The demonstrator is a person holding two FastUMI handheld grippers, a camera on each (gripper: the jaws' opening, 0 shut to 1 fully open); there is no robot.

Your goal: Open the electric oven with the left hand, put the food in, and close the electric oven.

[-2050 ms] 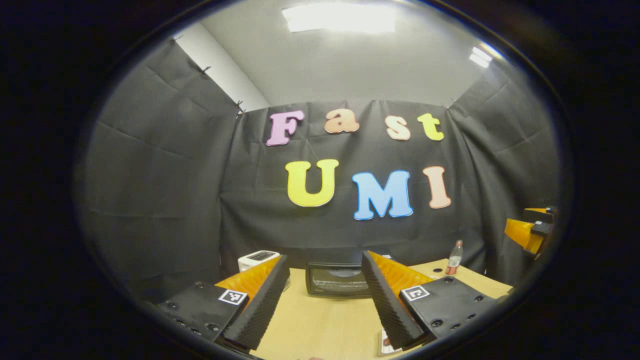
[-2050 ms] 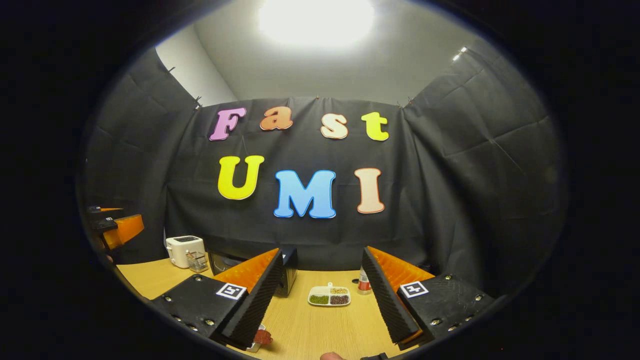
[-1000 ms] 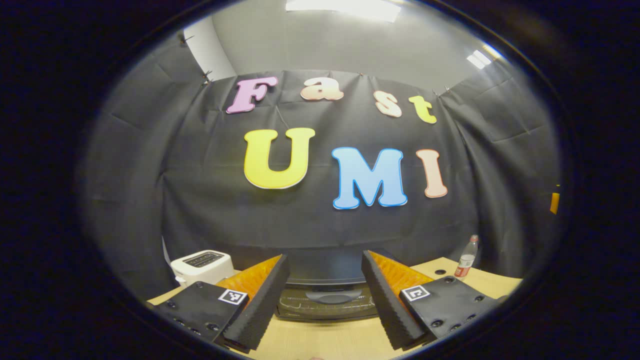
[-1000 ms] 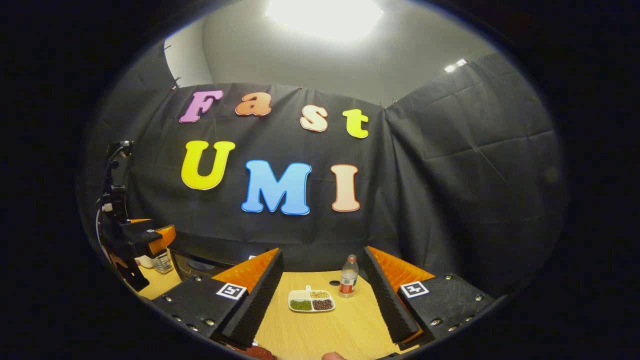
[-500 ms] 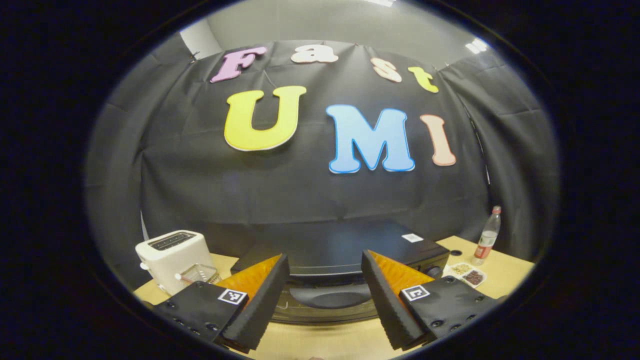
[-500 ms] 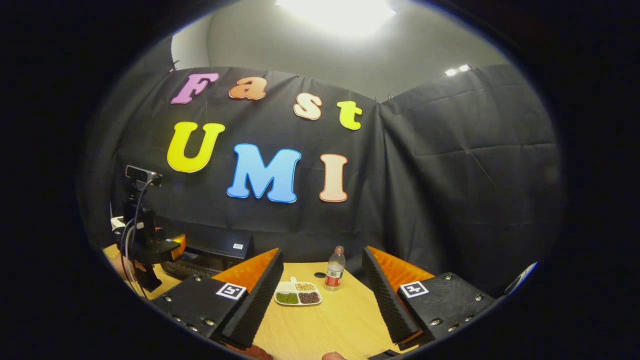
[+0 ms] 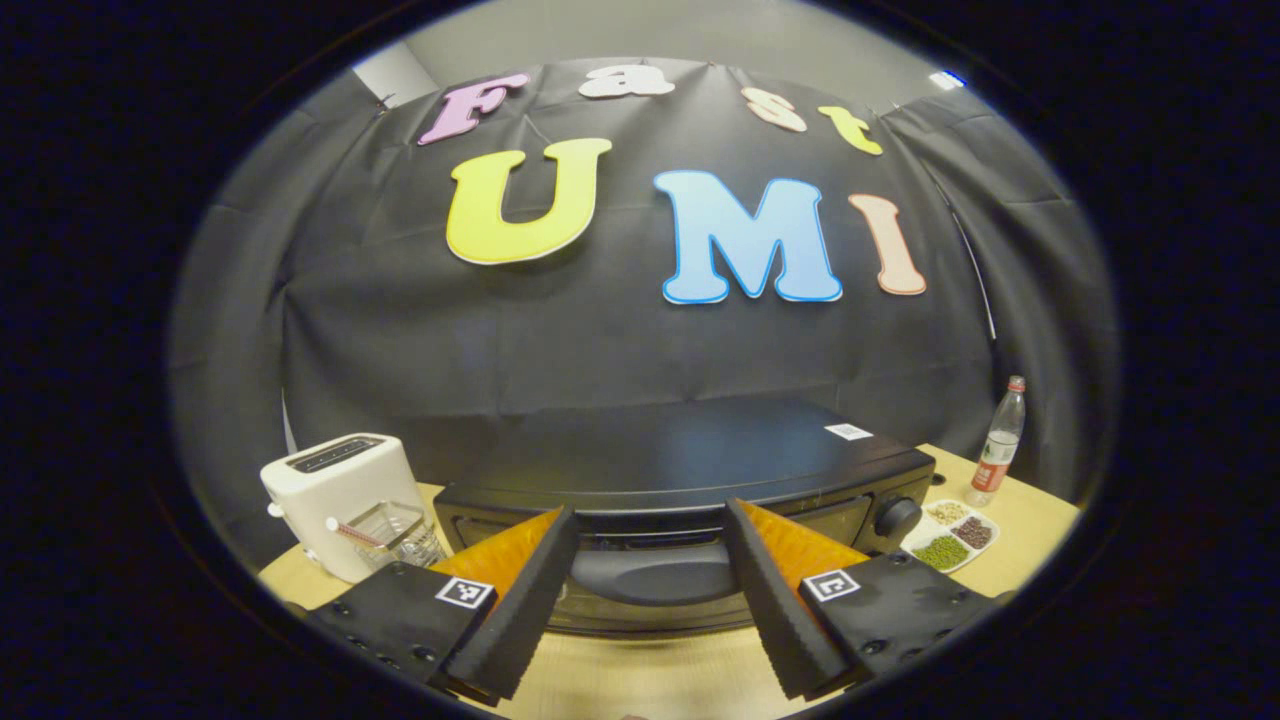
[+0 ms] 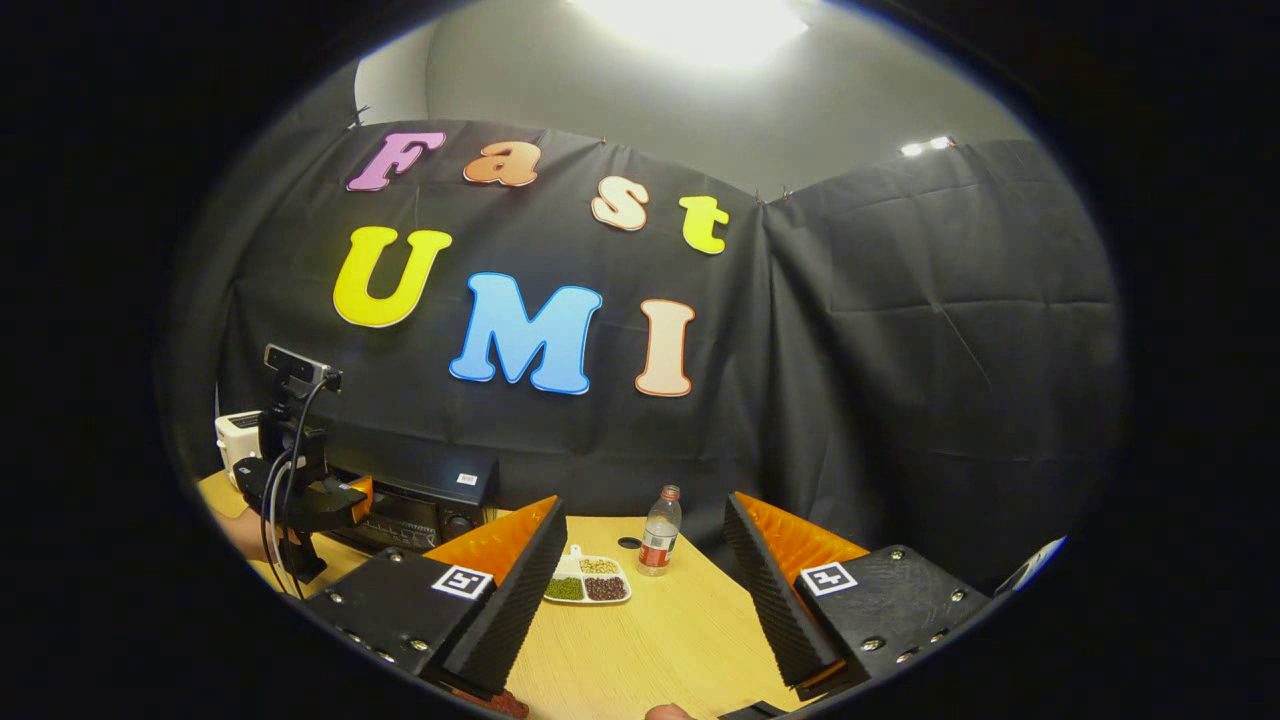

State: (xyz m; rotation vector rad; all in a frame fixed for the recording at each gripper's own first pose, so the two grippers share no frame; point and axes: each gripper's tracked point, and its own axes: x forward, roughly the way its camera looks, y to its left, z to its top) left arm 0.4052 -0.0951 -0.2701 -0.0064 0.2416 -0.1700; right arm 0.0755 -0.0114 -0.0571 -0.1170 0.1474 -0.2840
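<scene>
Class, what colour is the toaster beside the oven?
White; the toaster shows best in the left gripper view, left of the black oven.

**No legible print on the objects**

The electric oven (image 7: 690,470) carries a small white sticker (image 7: 848,431) on its top, too small to read. The bottle (image 7: 998,445) wears a red and white label whose print cannot be made out. Each hand-held gripper bears square black-and-white coded markers (image 7: 465,592), which are patterns, not words or numbers.

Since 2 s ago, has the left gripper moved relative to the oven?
Yes. The left gripper has closed in on the oven; its open fingers now flank the door handle, not touching.
</scene>
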